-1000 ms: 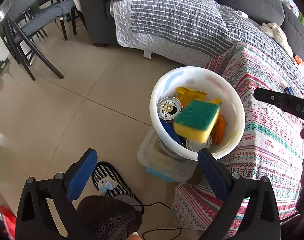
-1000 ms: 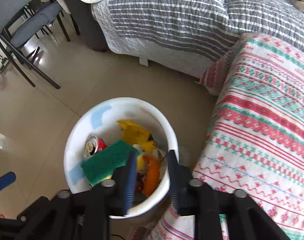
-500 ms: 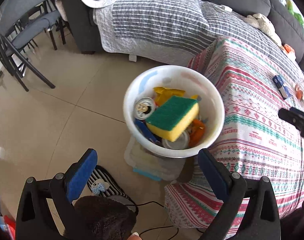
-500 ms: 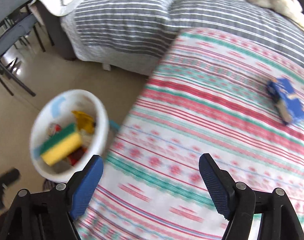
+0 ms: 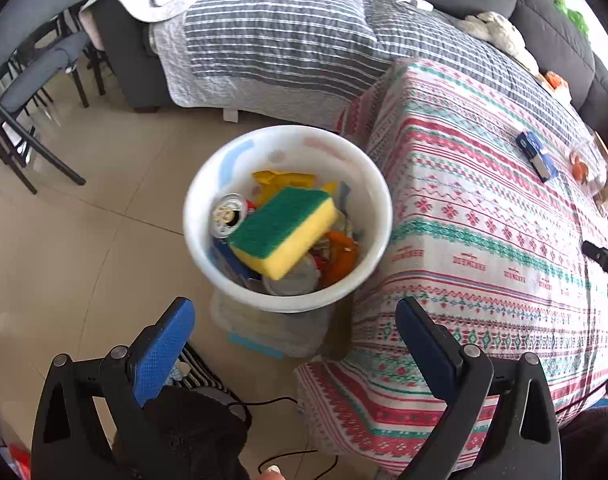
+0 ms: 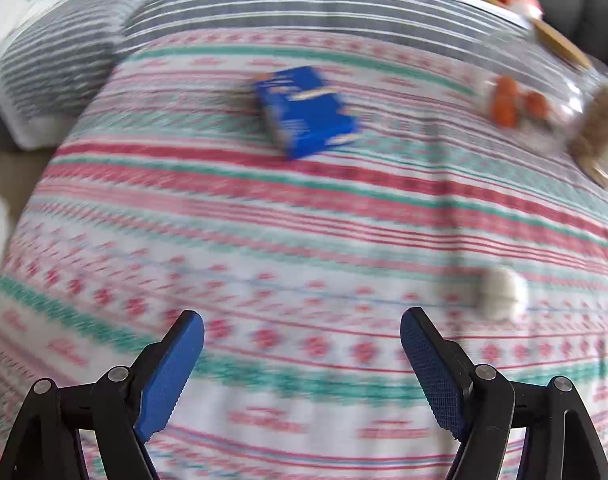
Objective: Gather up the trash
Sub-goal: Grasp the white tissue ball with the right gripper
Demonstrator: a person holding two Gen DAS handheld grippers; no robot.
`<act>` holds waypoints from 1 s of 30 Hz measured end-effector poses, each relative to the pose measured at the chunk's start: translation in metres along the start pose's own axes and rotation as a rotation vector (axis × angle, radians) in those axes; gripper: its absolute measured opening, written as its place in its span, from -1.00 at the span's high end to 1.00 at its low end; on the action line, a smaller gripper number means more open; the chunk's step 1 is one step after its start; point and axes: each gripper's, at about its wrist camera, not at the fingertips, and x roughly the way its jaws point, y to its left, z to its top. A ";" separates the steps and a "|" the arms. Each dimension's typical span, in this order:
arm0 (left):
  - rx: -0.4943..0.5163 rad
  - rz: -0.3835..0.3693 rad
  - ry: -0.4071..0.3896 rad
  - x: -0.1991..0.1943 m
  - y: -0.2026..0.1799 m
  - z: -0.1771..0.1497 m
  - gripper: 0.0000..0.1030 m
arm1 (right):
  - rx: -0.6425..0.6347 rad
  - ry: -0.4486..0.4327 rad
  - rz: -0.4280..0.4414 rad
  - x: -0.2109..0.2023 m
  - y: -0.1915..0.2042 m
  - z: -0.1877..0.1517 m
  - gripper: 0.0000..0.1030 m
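My white bin sits on the floor against the corner of the patterned tablecloth, on a clear box I can only half see. A green-and-yellow sponge lies on top of the trash, tilted, its long axis running from lower left to upper right in the left view; a can shows its top beside it, and the rest underneath is a jumble. Out on the cloth lies a blue box, smeared by blur, long axis slanting toward lower right, with orange bits and a pale blurred lump I can't identify. My right gripper has just opened wide, nothing between its pads. My left gripper also gapes empty.
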 end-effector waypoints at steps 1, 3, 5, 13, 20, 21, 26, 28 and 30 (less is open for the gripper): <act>0.007 -0.001 0.001 0.000 -0.004 0.000 -0.97 | 0.042 0.006 -0.013 0.000 -0.016 0.000 -0.63; 0.019 -0.004 0.003 0.001 -0.012 0.000 -0.97 | 0.162 0.028 -0.034 0.001 -0.052 -0.002 -0.63; 0.027 -0.008 0.003 0.001 -0.020 0.000 -0.97 | 0.240 0.043 0.014 0.002 -0.082 -0.004 -0.63; 0.073 -0.038 -0.026 -0.004 -0.056 0.001 -0.97 | 0.406 0.069 0.072 0.015 -0.146 -0.003 -0.31; 0.127 -0.061 -0.047 -0.012 -0.102 0.002 -0.97 | 0.401 0.066 0.174 0.028 -0.136 0.003 0.09; 0.136 -0.059 -0.045 -0.013 -0.111 0.003 -0.97 | 0.391 0.068 0.186 0.030 -0.132 0.004 0.14; 0.216 -0.031 -0.060 -0.019 -0.159 0.004 -0.97 | 0.358 0.085 0.175 0.038 -0.126 0.004 0.50; 0.242 -0.035 -0.061 -0.019 -0.180 0.008 -0.97 | 0.350 0.081 0.175 0.036 -0.129 0.004 0.61; 0.261 -0.040 -0.061 -0.019 -0.202 0.013 -0.97 | 0.361 0.090 0.182 0.035 -0.133 0.005 0.67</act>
